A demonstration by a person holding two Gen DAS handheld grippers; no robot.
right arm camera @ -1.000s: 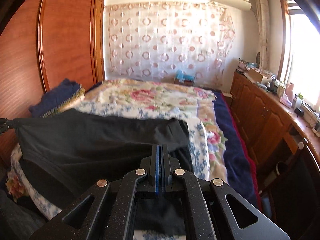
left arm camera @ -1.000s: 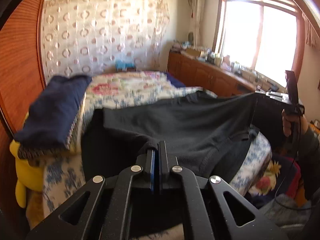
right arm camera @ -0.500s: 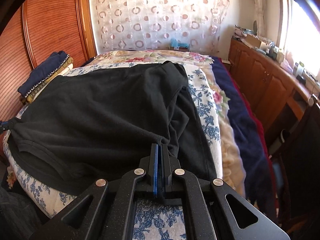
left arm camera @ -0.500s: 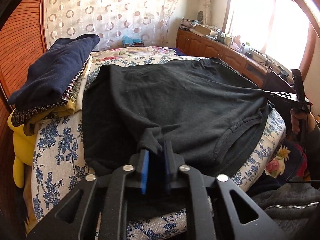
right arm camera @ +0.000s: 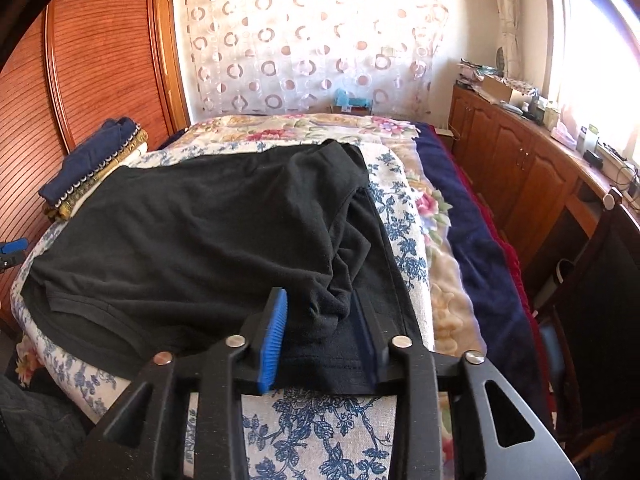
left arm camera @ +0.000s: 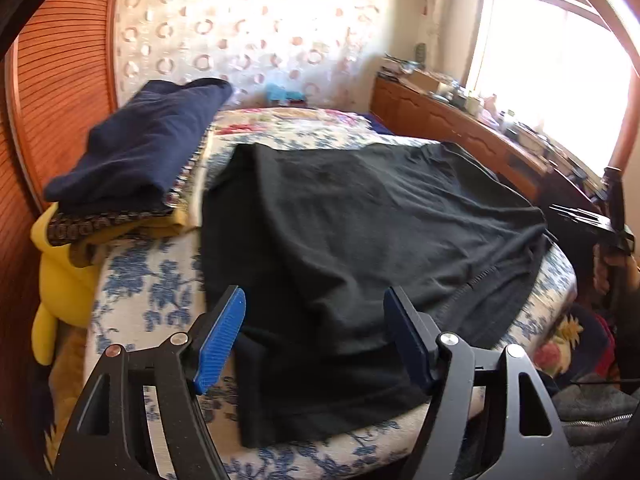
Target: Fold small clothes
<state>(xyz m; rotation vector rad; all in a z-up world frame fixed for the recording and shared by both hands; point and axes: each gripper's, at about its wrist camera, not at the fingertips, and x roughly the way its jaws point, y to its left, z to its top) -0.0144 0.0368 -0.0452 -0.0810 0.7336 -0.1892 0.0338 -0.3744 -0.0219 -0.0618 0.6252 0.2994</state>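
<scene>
Jaws of both grippers are opening. Left gripper stands spread wide over the near edge of a black shirt, pads clear of the cloth. Right gripper is parted less, a bunched fold of the shirt between its pads. Shirt lies flat on the bed, beside a stack of folded clothes. No legible writing.

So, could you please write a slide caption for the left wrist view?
Left gripper opening over a black T-shirt spread on the floral bedspread.
</scene>
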